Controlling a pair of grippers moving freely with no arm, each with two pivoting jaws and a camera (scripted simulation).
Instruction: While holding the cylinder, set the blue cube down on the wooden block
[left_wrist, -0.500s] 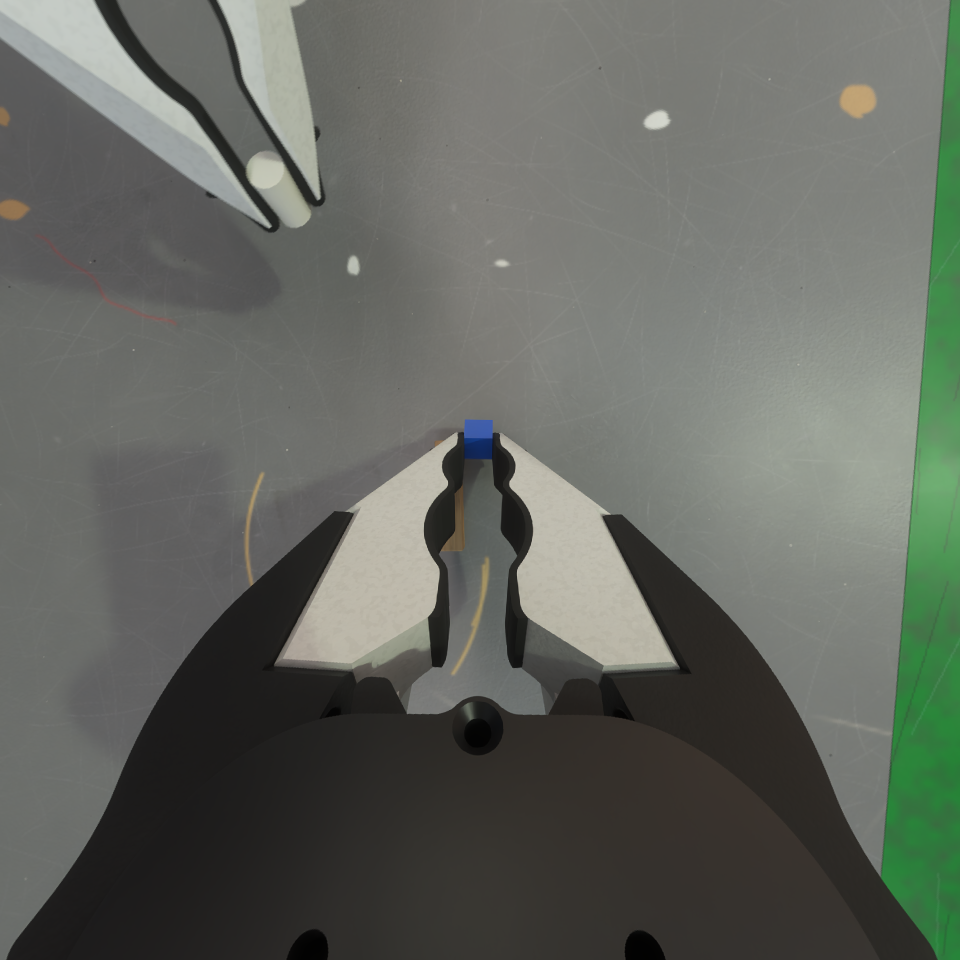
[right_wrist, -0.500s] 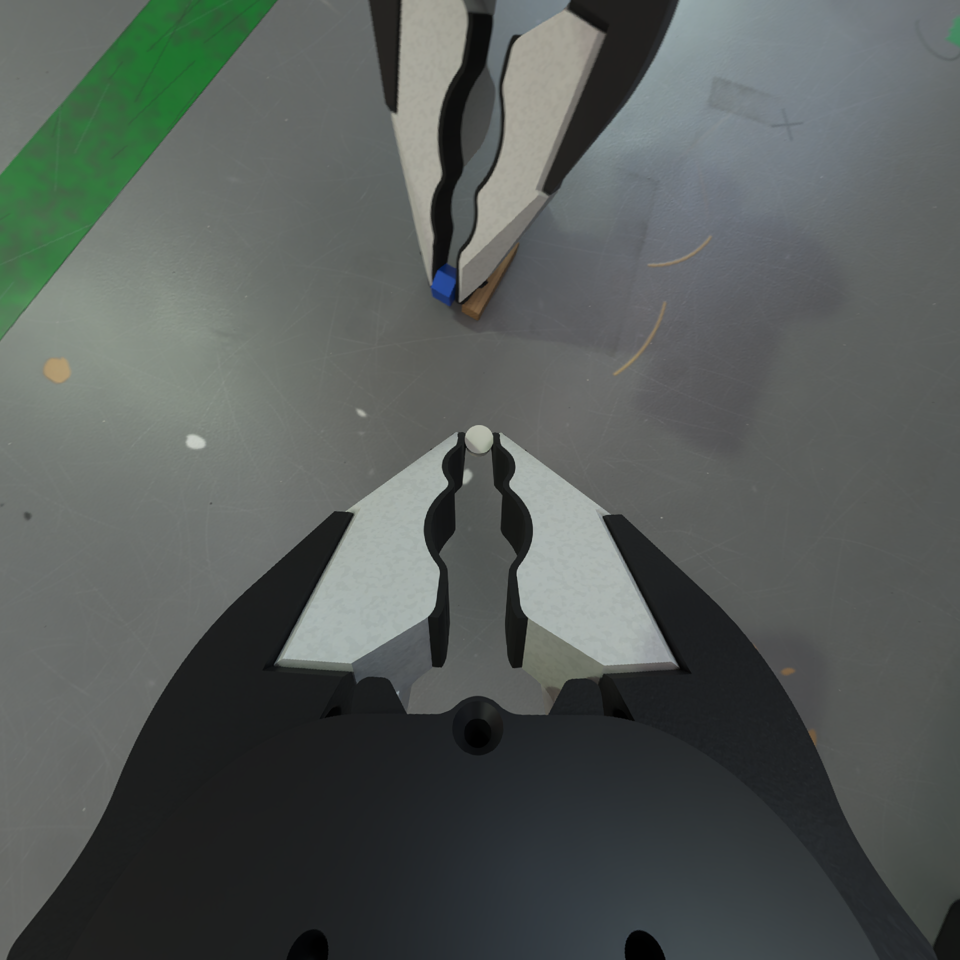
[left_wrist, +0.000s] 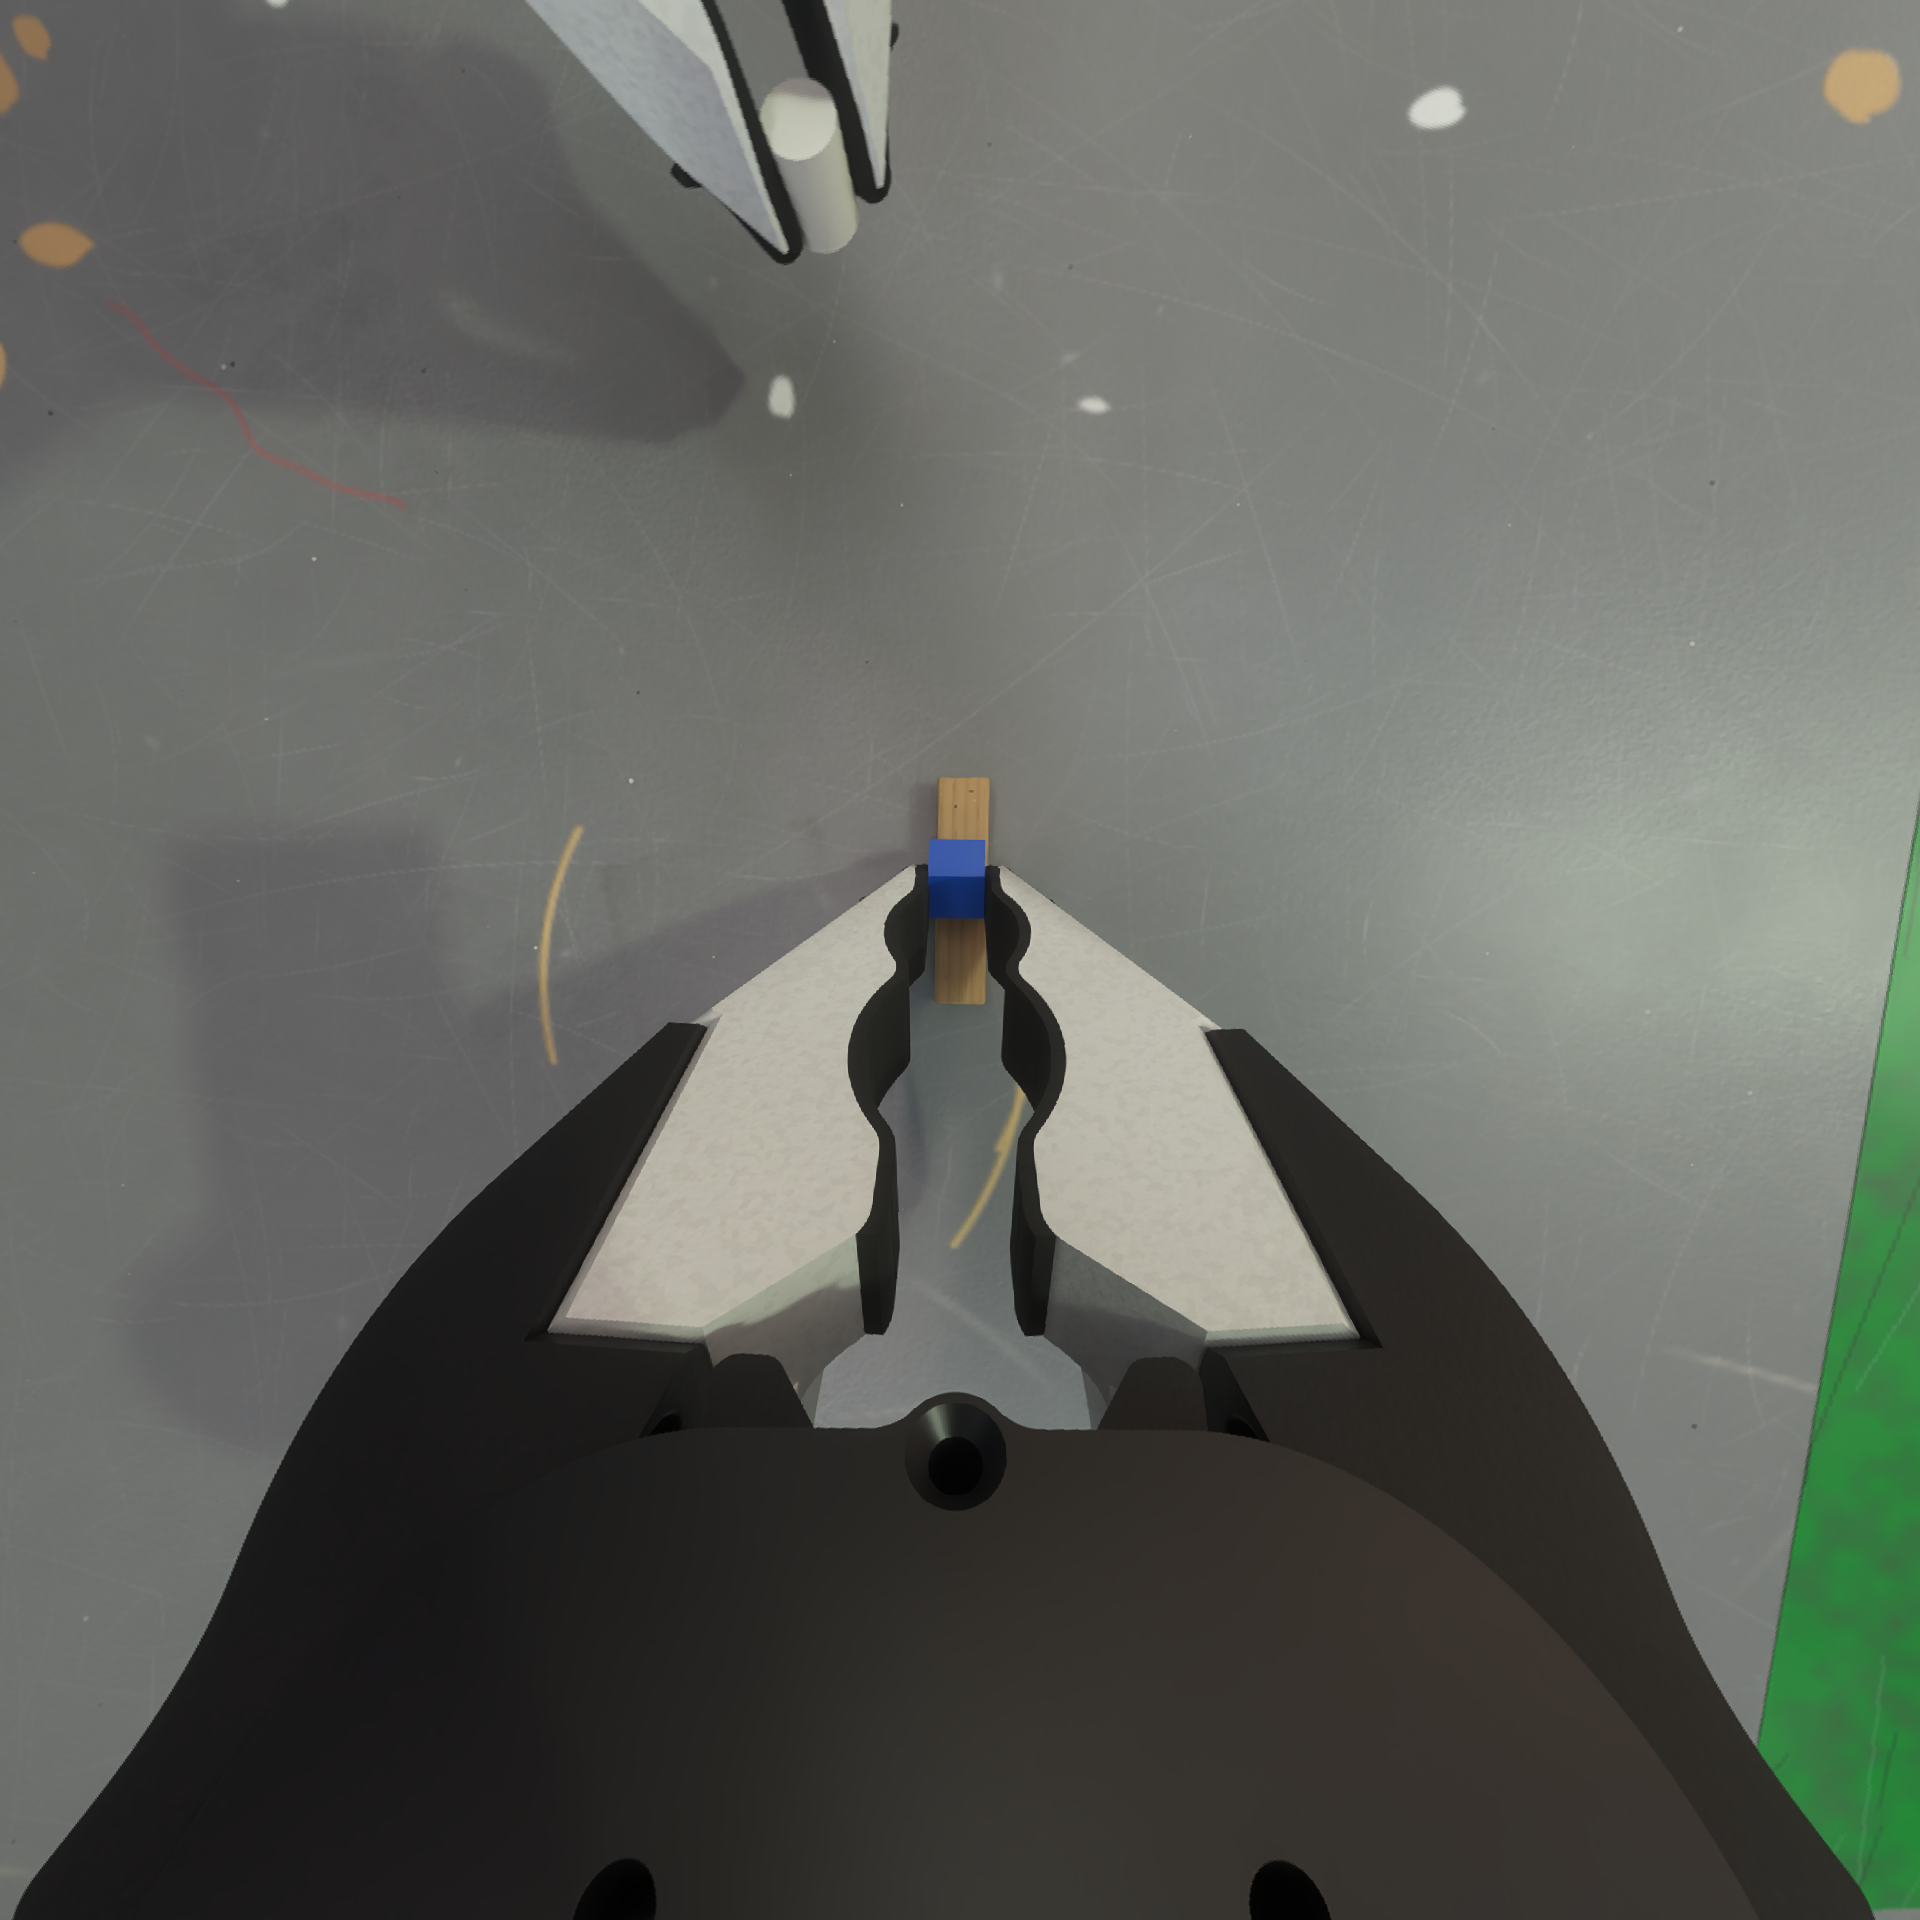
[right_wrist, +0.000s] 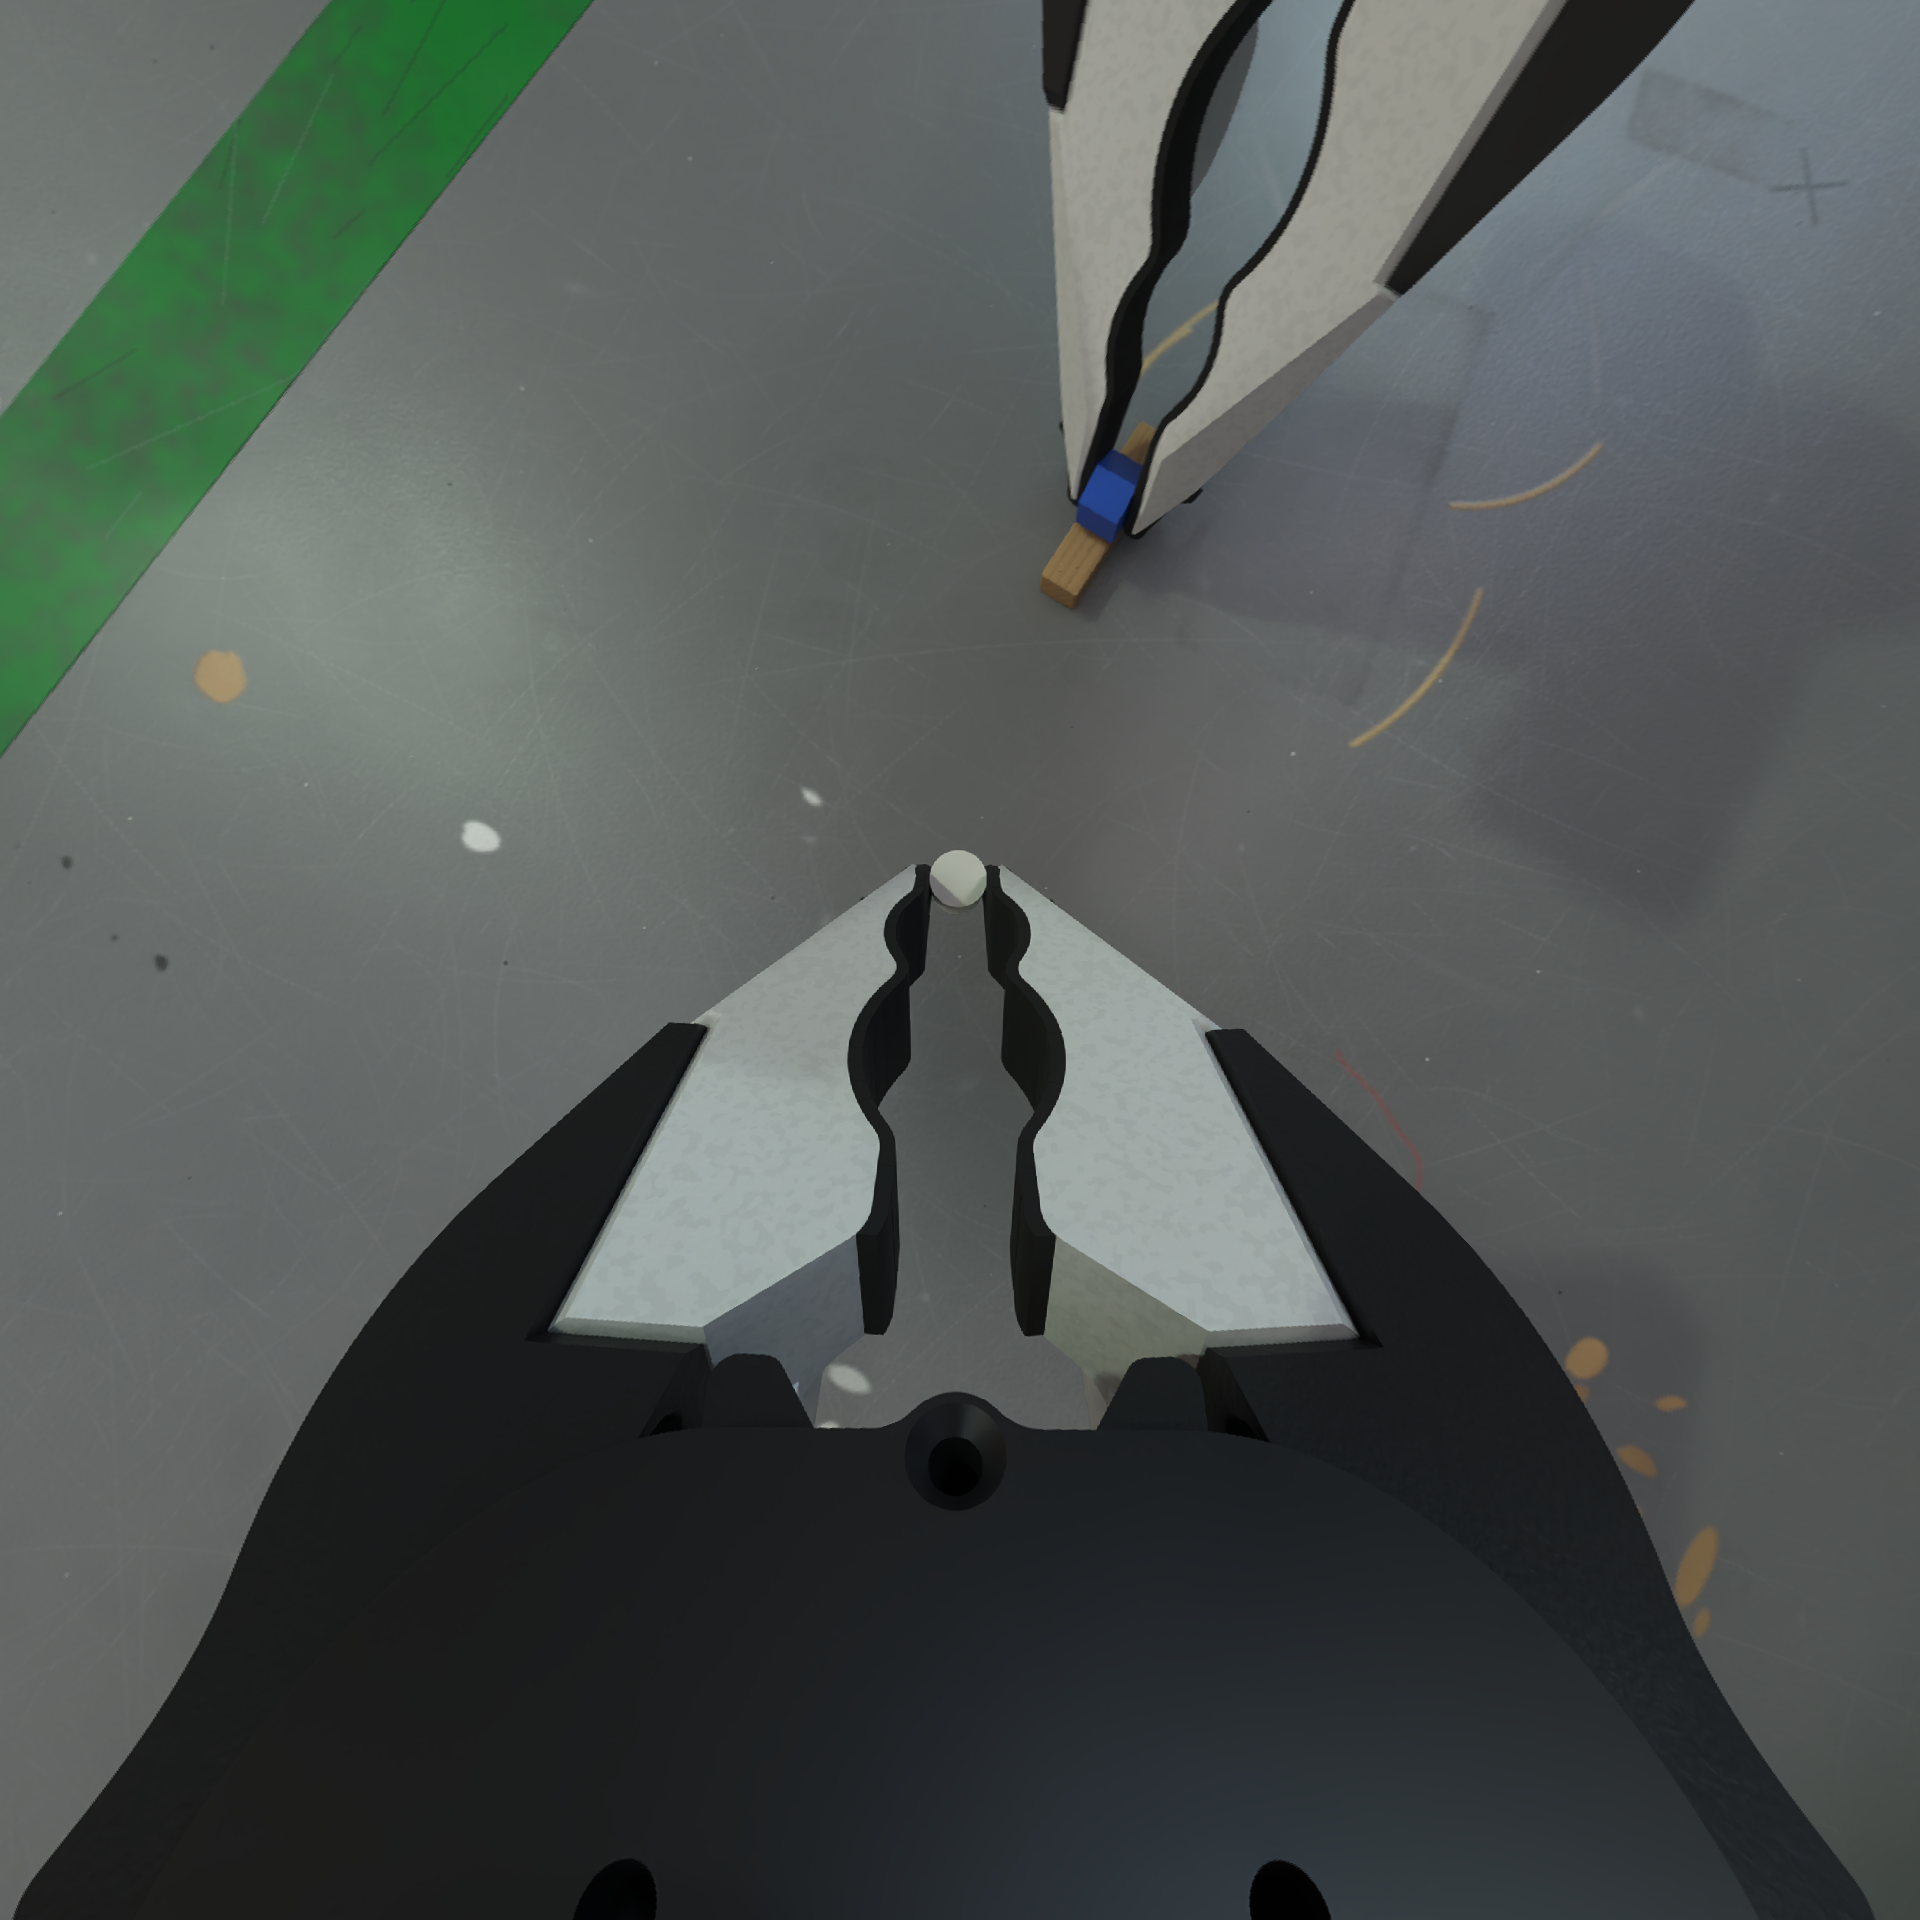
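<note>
My left gripper (left_wrist: 957, 894) is shut on the small blue cube (left_wrist: 956, 878) and holds it right over the thin wooden block (left_wrist: 962, 816), which lies flat on the grey floor. In the right wrist view the blue cube (right_wrist: 1104, 497) sits at the tips of the left gripper (right_wrist: 1117, 509), on or just above the wooden block (right_wrist: 1075, 569); I cannot tell if they touch. My right gripper (right_wrist: 957, 883) is shut on the white cylinder (right_wrist: 957, 878), held off the floor. The right gripper (left_wrist: 821, 213) with the cylinder (left_wrist: 810, 156) also shows at the top of the left wrist view.
A green strip runs along the floor's edge, at the right of the left wrist view (left_wrist: 1860, 1143) and upper left of the right wrist view (right_wrist: 239, 281). The grey floor (left_wrist: 1351, 623) carries white and orange specks and thin curved marks.
My left gripper has shifted with the cube so the wooden block now lies in line under the cube and shows beyond the fingertips. The right gripper with the cylinder has shifted rightward in the left wrist view.
</note>
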